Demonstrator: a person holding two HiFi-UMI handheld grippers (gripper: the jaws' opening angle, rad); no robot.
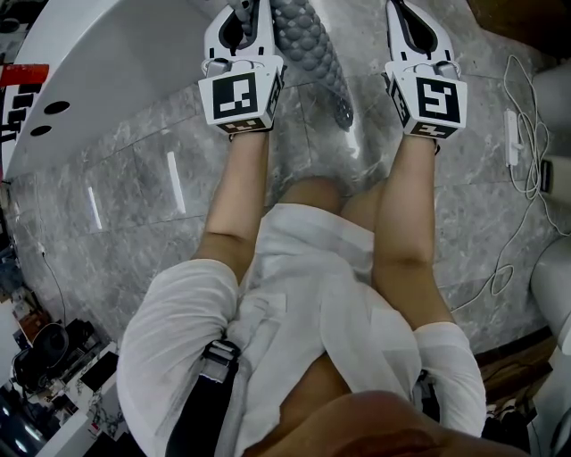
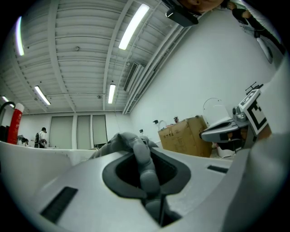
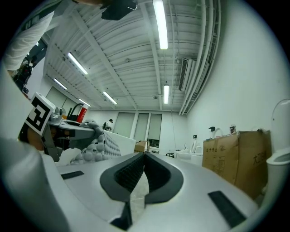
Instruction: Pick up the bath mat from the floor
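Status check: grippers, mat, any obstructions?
Left gripper shut on bath mat; right gripper shut, empty. Mat hangs from the left jaws, apparently off the floor. White power strip lies on the tiles at right, clear of it.

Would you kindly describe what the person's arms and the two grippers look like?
Both the left gripper and the right gripper have smooth light-grey shells with dark ribbed pads lining the jaws. Each carries a white cube printed with black square markers. The person wears a white top with short sleeves; the forearms are bare.
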